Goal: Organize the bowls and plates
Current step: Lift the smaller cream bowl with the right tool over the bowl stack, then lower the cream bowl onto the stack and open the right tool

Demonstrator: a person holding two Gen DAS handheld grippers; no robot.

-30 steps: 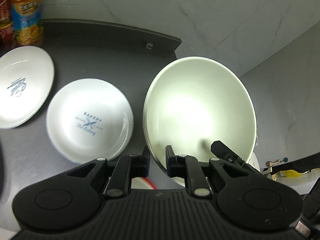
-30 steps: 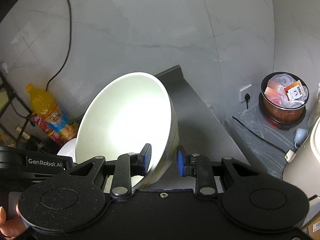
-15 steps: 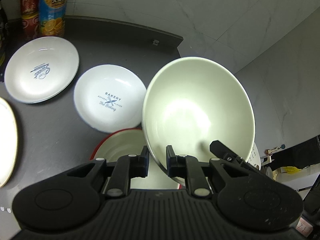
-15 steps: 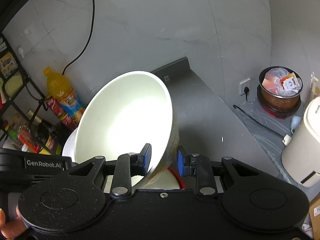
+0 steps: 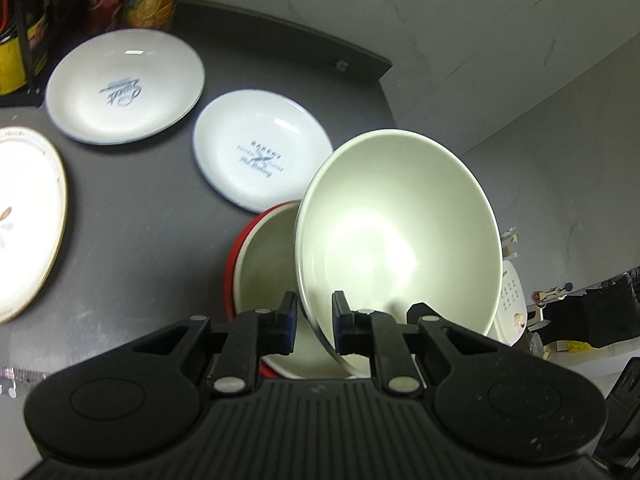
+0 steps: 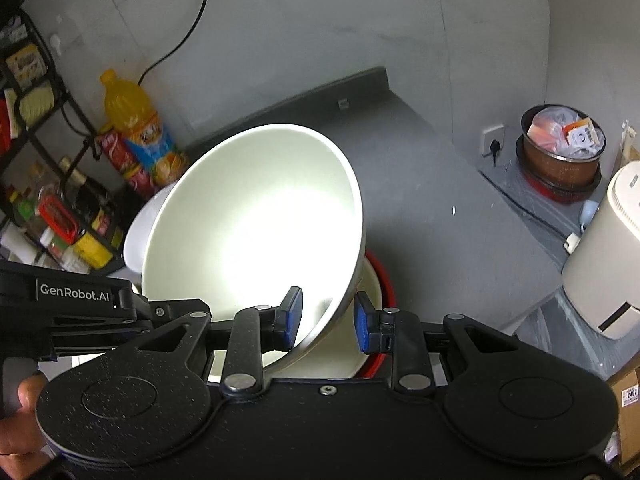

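A large white bowl (image 5: 400, 232) hangs tilted between both grippers, gripped at opposite sides of its rim. My left gripper (image 5: 315, 312) is shut on its near rim. On the opposite side my right gripper (image 6: 328, 316) is shut on the white bowl (image 6: 256, 216) too, its blue pads either side of the wall. Just under it a red bowl with a cream inside (image 5: 264, 264) sits on the dark counter, and its red rim (image 6: 386, 280) shows below the white one. Whether the two bowls touch I cannot tell.
A white plate printed "Bakery" (image 5: 264, 156), a larger white plate (image 5: 124, 84) and a gold-rimmed plate (image 5: 24, 220) lie left of the bowls. Bottles (image 6: 136, 140) and a rack stand at the back. The counter's right edge drops to a bin (image 6: 560, 148) and a white appliance (image 6: 608, 252).
Both grippers have brought the white bowl down and forward over the counter. The red bowl has come into view under it, and the plates now lie farther left.
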